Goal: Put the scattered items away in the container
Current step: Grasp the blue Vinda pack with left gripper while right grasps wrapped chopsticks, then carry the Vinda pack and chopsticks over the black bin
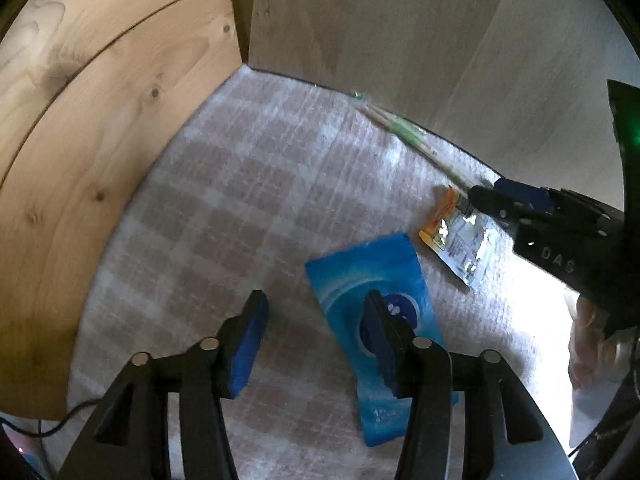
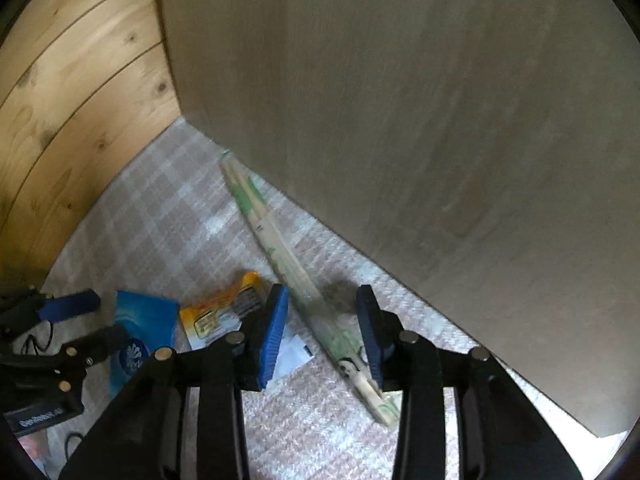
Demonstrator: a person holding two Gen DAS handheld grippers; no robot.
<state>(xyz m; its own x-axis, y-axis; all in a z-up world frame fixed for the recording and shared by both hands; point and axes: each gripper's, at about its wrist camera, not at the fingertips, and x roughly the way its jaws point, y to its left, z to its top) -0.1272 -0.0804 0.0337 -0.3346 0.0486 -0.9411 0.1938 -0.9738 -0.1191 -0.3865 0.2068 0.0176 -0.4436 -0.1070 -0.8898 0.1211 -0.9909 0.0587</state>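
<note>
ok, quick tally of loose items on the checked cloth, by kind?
Blue tissue pack: 1
Orange-and-silver foil sachet: 1
Wrapped wooden chopsticks in green-printed sleeve: 1
Total: 3

The left gripper's black finger (image 1: 384, 340) hides the blue tissue packet's (image 1: 340, 276) round logo; the print on the orange-and-silver foil sachet (image 1: 452, 236) blurs beyond reading.

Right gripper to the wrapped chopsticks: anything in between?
Nothing visible. The right gripper is open, and the long green-printed chopstick packet lies on the checked cloth between its blue pads, untouched. The orange sachet lies beside it, left of the jaws.
</note>
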